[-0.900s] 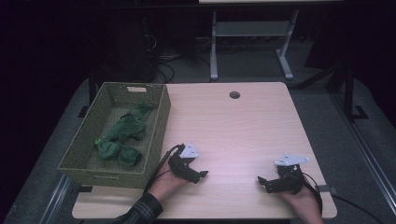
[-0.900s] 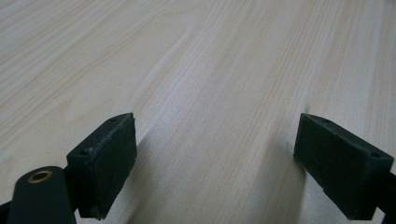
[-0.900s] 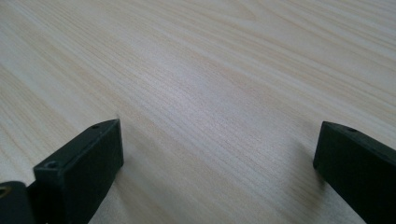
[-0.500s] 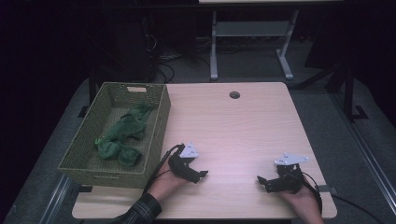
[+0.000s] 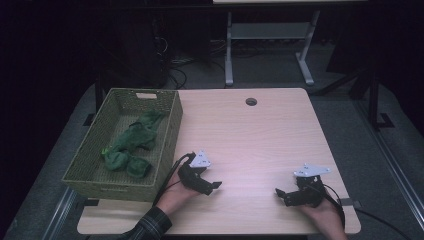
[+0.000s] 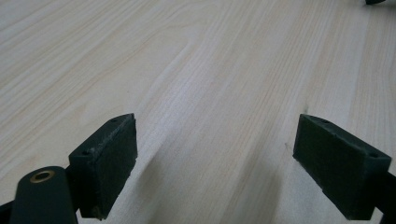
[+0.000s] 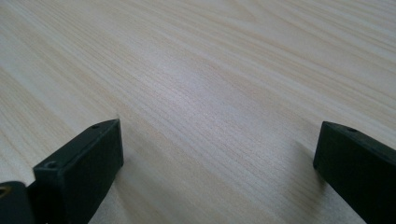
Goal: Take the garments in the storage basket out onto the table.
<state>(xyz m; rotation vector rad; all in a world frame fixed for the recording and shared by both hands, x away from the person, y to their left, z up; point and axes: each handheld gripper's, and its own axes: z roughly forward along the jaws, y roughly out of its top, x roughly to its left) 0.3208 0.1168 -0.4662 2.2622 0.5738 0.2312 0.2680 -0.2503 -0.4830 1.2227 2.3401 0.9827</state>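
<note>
Two tongs, left (image 5: 216, 186) and right (image 5: 278, 193), both spread, empty; one basket (image 5: 172, 131), green cloths (image 5: 131, 144) inside

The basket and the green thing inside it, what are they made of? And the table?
The basket looks woven, maybe wicker or plastic strands, olive green and matt: its walls show a fine mesh of holes. The green thing looks like soft cloth or plush, since it lies crumpled in folds. The table looks like pale wood or a wood-look laminate, smooth with a slight sheen: long grain lines run across it.
</note>
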